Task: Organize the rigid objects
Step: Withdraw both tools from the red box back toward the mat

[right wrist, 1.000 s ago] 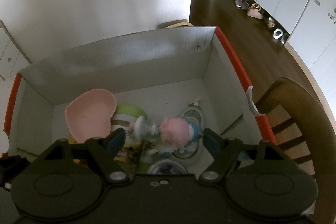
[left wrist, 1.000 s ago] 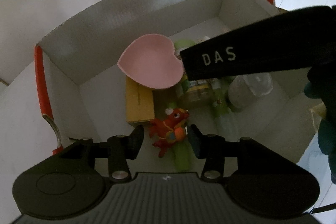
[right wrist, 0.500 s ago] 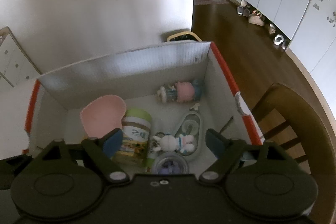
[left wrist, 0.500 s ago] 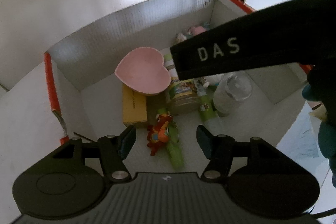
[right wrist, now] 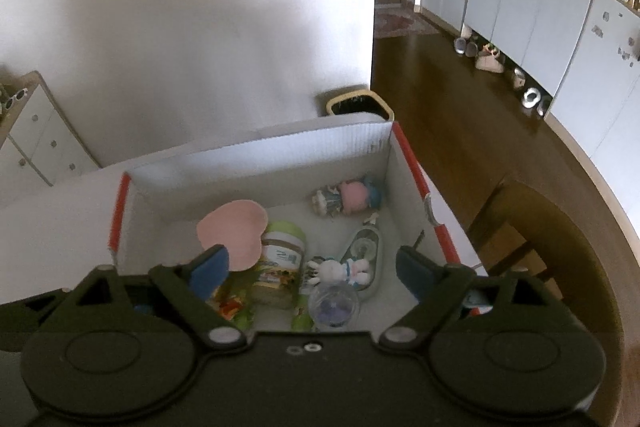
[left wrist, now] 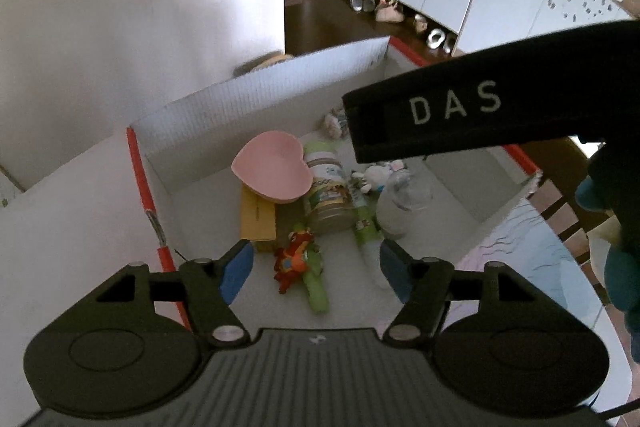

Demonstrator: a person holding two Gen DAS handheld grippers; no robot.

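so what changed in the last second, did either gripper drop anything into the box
Both did: the left gripper released the red toy, the right gripper the pink doll. Both pulled up and away, empty, jaws opening. The pink heart dish, jar and box stayed put.

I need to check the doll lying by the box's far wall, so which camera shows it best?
The right wrist view: the doll lies there in full, on its side by the far wall of the box. In the left wrist view the black strap covers most of it, leaving only one end.
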